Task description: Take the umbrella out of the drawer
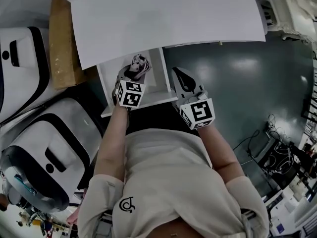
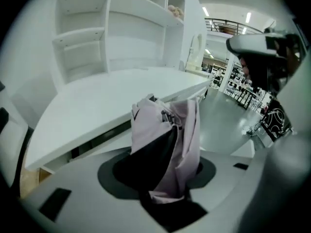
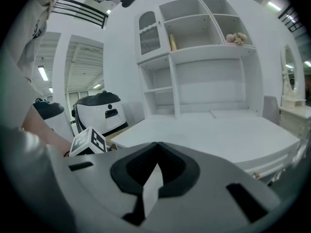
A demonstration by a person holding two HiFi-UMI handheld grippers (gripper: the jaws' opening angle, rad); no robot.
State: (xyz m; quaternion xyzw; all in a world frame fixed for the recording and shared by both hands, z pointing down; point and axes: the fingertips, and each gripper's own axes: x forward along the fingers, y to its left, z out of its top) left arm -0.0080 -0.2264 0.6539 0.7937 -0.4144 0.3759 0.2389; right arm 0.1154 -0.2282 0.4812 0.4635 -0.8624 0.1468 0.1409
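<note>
Left gripper view is showing the left claw (image 1: pixel 128 77) clenching on the umbrella (image 2: pixel 165 144), a folded pink-and-black bundle sticking up between the jaws. Head view is placing that umbrella over the open drawer (image 1: pixel 158 97), just in front of the bench (image 1: pixel 168 19) edge; whether it is fully clear of the drawer walls cannot be told. The right claw (image 3: pixel 157 143) is sitting clenched on nothing, jaw tips meeting, hanging just beside the drawer's right wall.

Risks, as judgement:
- The grip is looking like it is mostly on loose fabric, so the umbrella could be slipping or sagging out during a lift.
- The bench top is overhanging the back of the drawer, so a lift drifting toward it could be snagging the umbrella's top on that edge.
- The right claw is crowding the drawer corner and could be bumping it.

Counts:
- umbrella: one
- open drawer: one
- claws: two
- bench: one
- white-and-black machines (image 1: pixel 49 152) on the floor at the left: two
</note>
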